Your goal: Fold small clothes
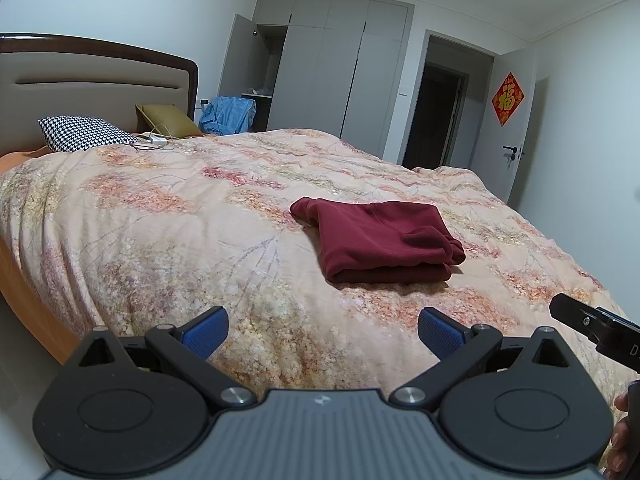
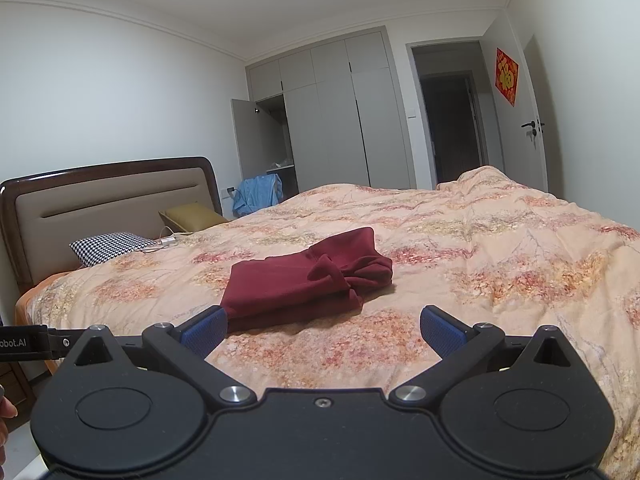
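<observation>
Both claws, left [image 1: 323,330] and right [image 2: 323,328], gape wide and empty above the quilt [image 1: 160,240]; the folded garment [image 1: 380,242] lies beyond them at twelve o'clock, untouched.

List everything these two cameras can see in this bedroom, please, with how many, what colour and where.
folded dark red fleece garment: one, maroon, middle of the bed.
floral quilted bedspread: one, peach-pink, covering the bed.
houndstooth pillow: one, black-and-white, by the headboard.
mustard cushion: one, olive-yellow, beside that pillow.
padded headboard: one, beige with dark wood rim, bed's head.
blue cloth: one, light blue, heaped past the bed's far side.
grey wardrobe: one, one door open, far wall.
red diamond decoration: one, red-gold, on the open white door.
left gripper: one, black, blue pads, open, above the bedspread.
right gripper: one, same, open.
</observation>
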`<state>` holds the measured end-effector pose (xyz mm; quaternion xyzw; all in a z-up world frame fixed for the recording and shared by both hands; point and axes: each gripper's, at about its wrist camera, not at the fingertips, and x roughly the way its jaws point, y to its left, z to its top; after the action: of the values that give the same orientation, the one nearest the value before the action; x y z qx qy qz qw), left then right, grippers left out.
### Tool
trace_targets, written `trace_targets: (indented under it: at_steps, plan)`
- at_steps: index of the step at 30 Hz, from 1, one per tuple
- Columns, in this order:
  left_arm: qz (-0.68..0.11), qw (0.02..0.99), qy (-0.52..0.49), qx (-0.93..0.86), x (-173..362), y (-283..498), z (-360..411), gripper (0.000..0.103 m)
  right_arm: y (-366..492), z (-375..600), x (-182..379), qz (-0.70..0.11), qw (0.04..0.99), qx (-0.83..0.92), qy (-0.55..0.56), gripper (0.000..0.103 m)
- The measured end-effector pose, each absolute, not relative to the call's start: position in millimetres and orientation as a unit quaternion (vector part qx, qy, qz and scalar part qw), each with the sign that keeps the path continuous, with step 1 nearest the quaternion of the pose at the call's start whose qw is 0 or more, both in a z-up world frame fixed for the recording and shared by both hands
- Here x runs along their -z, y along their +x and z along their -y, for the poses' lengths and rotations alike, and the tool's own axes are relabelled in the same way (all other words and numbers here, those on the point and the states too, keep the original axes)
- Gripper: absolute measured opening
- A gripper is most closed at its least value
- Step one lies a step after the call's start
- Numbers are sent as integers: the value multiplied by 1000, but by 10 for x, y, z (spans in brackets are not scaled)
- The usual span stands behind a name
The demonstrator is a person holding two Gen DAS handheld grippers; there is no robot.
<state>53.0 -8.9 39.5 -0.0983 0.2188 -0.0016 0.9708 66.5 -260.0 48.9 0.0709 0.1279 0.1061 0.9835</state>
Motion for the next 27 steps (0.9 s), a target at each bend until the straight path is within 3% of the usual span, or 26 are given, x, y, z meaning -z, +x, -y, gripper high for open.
trace_targets:
  at_steps: [27]
  plan:
    - [-226,971,-73,-39,-414,505,111,103,669,2585,-489,-130,983,-111,70,102]
